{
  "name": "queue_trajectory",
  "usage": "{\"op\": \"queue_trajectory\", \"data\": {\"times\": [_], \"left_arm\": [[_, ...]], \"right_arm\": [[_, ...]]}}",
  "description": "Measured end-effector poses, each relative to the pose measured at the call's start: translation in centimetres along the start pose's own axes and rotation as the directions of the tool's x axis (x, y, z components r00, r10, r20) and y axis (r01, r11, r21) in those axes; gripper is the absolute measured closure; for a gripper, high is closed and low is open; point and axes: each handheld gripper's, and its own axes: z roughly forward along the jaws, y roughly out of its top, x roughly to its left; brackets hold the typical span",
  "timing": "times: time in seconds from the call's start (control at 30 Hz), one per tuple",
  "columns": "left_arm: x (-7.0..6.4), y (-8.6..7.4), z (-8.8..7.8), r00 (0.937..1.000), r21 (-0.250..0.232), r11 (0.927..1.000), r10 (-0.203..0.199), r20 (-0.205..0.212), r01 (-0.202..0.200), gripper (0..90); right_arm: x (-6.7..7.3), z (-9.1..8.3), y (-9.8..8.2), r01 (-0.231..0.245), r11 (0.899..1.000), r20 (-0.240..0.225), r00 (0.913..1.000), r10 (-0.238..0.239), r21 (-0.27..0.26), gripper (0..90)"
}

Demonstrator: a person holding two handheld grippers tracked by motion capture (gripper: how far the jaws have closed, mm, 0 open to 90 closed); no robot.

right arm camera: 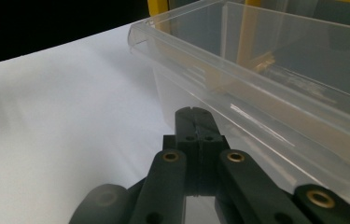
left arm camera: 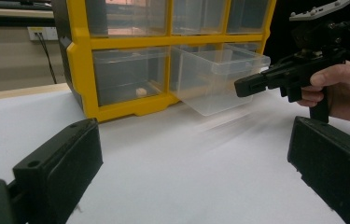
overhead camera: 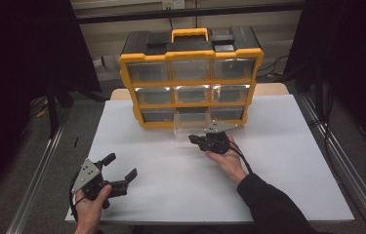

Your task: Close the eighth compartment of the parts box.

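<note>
A yellow and black organizer (overhead camera: 190,55) with clear drawers stands at the back of the white table. Its bottom middle drawer (overhead camera: 190,127) is pulled out toward me and is also seen in the left gripper view (left arm camera: 214,79). My right gripper (overhead camera: 193,140) is shut with nothing between its jaws. In the right gripper view its tip (right arm camera: 193,114) lies just under the drawer's front rim (right arm camera: 266,79); I cannot tell whether they touch. My left gripper (overhead camera: 120,166) rests open near the table's front left, pointing at the organizer (left arm camera: 81,70). From there the right gripper (left arm camera: 242,87) shows beside the drawer.
A small pale piece (left arm camera: 140,92) lies in the bottom left drawer. The white table top (overhead camera: 278,161) stretches between the hands and to the right. Metal rails (overhead camera: 339,161) run along both sides of the table, with dark curtains beyond.
</note>
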Motion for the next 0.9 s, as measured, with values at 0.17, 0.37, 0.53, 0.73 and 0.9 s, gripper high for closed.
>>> {"op": "queue_trajectory", "data": {"times": [0.17, 0.37, 0.53, 0.73, 0.9], "left_arm": [[0.00, 0.00, 0.00, 1.0000, 0.000, 1.0000, 0.000, 0.000, 0.000, 2.8], [-0.04, -0.01, 0.02, 1.0000, 0.000, 1.0000, -0.003, 0.003, 0.003, 2.8], [-0.03, 0.00, 0.03, 1.0000, 0.000, 1.0000, 0.000, 0.004, 0.000, 2.8], [-0.02, 0.00, 0.03, 1.0000, 0.000, 1.0000, 0.000, 0.004, 0.000, 2.8], [-0.03, 0.01, 0.02, 1.0000, 0.000, 1.0000, 0.000, 0.001, 0.000, 2.8]], "right_arm": [[0.07, 0.17, -0.01, -0.005, 1.000, -0.005, 1.0000, 0.005, -0.009, 90.0], [0.01, 0.26, 0.03, -0.003, 1.000, -0.006, 1.0000, 0.003, -0.018, 90.0], [0.01, 0.31, 0.09, 0.006, 1.000, -0.002, 1.0000, -0.006, -0.028, 90.0], [-0.06, 0.42, 0.09, 0.001, 0.999, 0.001, 1.0000, -0.001, -0.034, 90.0], [-0.11, 0.46, 0.15, 0.003, 0.999, 0.007, 1.0000, -0.003, -0.032, 90.0]]}}
